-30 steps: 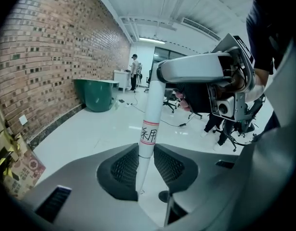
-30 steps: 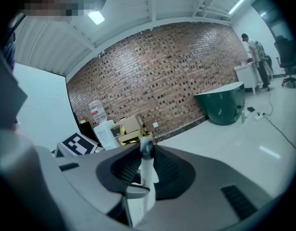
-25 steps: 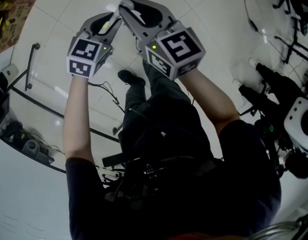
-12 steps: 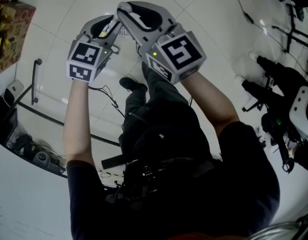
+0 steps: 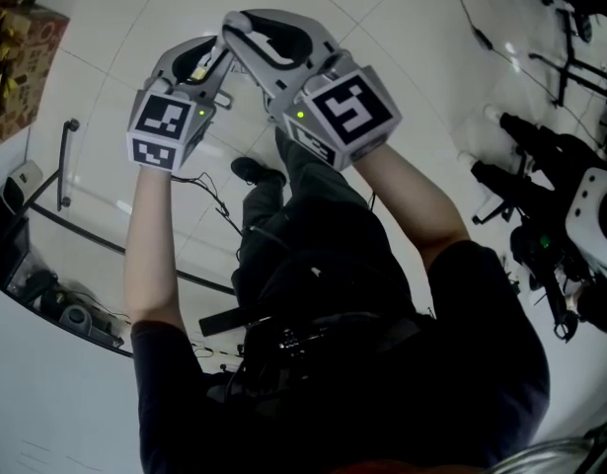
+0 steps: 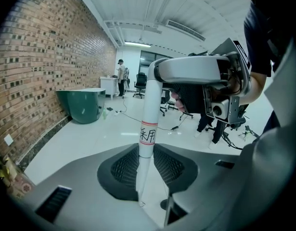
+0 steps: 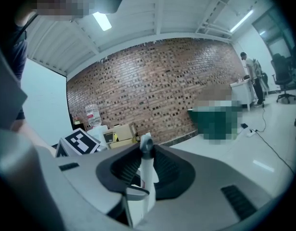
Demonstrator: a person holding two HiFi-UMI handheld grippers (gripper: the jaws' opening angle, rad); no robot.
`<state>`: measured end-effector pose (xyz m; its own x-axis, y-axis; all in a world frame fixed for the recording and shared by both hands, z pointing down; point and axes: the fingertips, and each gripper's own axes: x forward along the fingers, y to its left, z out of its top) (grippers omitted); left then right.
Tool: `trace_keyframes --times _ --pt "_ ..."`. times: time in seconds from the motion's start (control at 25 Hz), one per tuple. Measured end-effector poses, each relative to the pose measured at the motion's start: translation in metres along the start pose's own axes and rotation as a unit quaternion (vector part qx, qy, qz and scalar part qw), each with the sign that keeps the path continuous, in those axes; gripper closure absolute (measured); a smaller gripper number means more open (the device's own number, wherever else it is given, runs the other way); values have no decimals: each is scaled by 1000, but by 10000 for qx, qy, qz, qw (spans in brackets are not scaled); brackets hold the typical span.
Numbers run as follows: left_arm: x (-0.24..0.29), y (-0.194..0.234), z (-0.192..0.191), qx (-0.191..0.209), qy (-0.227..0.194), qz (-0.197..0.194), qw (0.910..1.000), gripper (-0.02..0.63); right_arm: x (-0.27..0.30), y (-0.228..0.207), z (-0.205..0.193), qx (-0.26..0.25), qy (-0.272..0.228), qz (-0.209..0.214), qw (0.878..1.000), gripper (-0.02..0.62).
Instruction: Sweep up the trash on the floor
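A white broom handle (image 6: 148, 124) with a red-striped label runs up between the jaws of my left gripper (image 6: 147, 153), which is shut on it. Higher on the same handle, my right gripper (image 6: 196, 71) is clamped round it. In the right gripper view the handle's grey-capped top end (image 7: 146, 147) stands between the jaws of the right gripper (image 7: 145, 170). In the head view both grippers, left (image 5: 199, 59) and right (image 5: 256, 36), are held close together in front of the person's chest. The broom head and any trash are out of sight.
White tiled floor with cables. A brick wall (image 6: 42, 71), a green tub (image 6: 83, 105) and cardboard boxes (image 7: 121, 131) line one side. Office chairs and a standing person (image 6: 121, 73) are far back. Black equipment (image 5: 550, 196) stands to the right, a glass panel's rail (image 5: 66, 161) to the left.
Both grippers have risen a little together with the handle and rolled slightly. Their grip on it looks the same.
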<state>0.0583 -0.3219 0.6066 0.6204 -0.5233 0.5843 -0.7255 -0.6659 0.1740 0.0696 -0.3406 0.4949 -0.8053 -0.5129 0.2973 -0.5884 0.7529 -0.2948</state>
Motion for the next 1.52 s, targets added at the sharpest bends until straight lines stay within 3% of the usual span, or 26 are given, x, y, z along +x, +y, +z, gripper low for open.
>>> trace_keyframes --times 0.28,0.92,1.2,1.52 --pt "-39 -2 -11 -100 -133 306 9994 511 2 44 4 177 26 535 9984 500" --pt "-177 -14 -58 -638 -552 1294 9880 511 8 210 4 -829 380 1832 9788 499" --pt "-262 -44 -41 -515 -961 1547 9819 514 -20 296 40 -1459 369 2710 9507 499" --pt "-337 -94 -26 -485 -1502 1777 9714 514 -68 374 69 -2060 395 4080 8885 500"
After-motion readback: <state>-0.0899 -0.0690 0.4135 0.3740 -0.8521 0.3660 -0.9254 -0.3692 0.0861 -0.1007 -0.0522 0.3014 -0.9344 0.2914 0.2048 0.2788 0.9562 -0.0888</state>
